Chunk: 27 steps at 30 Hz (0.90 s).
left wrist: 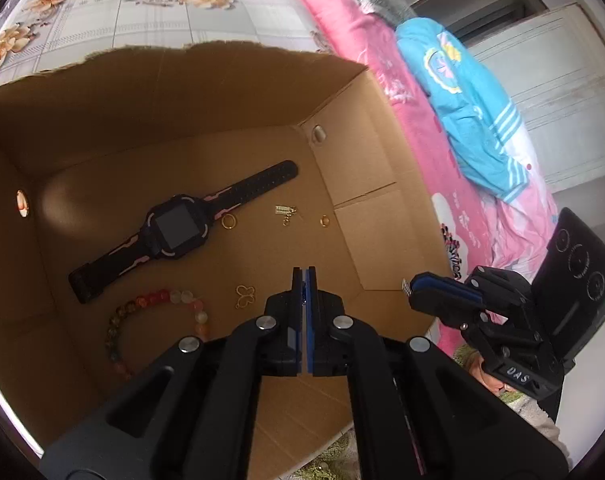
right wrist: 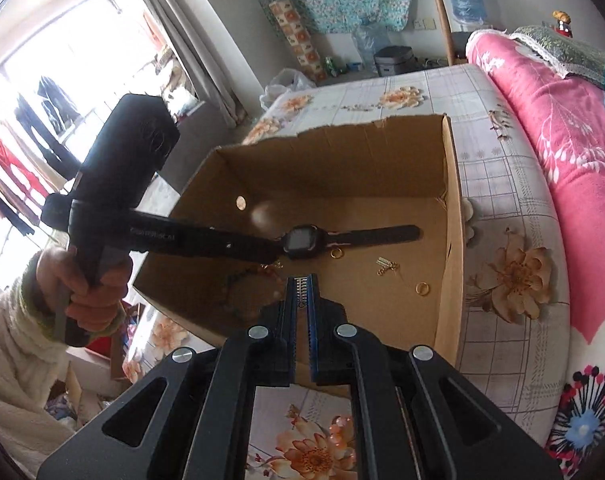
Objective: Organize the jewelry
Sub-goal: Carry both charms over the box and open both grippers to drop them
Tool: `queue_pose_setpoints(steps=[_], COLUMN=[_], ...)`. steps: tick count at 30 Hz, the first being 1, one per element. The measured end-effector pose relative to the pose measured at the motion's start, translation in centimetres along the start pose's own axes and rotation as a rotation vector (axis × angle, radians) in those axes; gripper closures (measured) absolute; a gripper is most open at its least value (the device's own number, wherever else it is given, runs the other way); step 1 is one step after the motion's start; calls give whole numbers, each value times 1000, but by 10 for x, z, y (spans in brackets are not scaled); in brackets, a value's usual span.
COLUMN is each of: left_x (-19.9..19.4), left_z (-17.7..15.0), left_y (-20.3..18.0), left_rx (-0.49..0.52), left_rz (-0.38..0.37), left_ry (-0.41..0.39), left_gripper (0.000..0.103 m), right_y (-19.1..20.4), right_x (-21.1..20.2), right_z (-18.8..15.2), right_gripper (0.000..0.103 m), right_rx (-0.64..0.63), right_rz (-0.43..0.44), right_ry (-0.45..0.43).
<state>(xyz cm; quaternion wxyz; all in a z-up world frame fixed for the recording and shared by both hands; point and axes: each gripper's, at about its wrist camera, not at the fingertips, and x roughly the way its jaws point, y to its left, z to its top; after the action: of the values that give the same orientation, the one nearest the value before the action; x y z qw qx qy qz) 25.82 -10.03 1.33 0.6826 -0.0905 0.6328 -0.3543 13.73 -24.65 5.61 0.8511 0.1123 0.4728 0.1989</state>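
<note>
Bed-top cardboard box [left wrist: 150, 128] holds the watch [left wrist: 170, 230] beyond my left gripper [left wrist: 304, 276], fingers together; my right gripper [right wrist: 301, 286] clamps a small silver charm [right wrist: 301, 282] above the box.

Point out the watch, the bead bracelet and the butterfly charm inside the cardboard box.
watch [left wrist: 167, 232], left wrist view, on its dark screen.
bead bracelet [left wrist: 152, 299], left wrist view, on the red beads of its upper arc.
butterfly charm [left wrist: 245, 295], left wrist view, on its gold wire outline.
</note>
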Motion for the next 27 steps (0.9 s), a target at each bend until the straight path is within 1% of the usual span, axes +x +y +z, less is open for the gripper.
queue_pose_setpoints(steps=[4, 6, 10, 12, 15, 16, 17, 19, 24, 27], left_x=[29, 41, 54, 60, 64, 65, 65, 62, 44, 20], left_z=[23, 29, 36, 38, 41, 41, 42, 43, 43, 32], left_y=[6, 8, 13, 15, 18, 18, 18, 17, 6, -12], left_rx=[-9, -22, -36, -43, -53, -52, -50, -44, -2, 33], left_rz=[82, 86, 129, 149, 154, 158, 165, 172, 191, 180], left_ry=[81, 127, 154, 166, 181, 180, 176, 163, 102, 31], left_gripper=[103, 103, 103, 103, 101, 98, 92, 84, 76, 72], right_y=[-6, -9, -6, -5, -5, -5, -5, -5, -4, 2], right_x=[23, 31, 43, 46, 50, 51, 50, 49, 35, 11], right_z=[10, 13, 15, 16, 16, 16, 17, 18, 22, 23], right_gripper=[98, 98, 98, 98, 98, 98, 98, 98, 97, 97], right_rx=[-24, -39, -82, -97, -112, -110, -111, -112, -102, -106], right_rz=[-44, -61, -96, -105, -116, -118, -120, -124, -116, -104], right_ry=[105, 145, 206, 219, 233, 236, 234, 229, 179, 101])
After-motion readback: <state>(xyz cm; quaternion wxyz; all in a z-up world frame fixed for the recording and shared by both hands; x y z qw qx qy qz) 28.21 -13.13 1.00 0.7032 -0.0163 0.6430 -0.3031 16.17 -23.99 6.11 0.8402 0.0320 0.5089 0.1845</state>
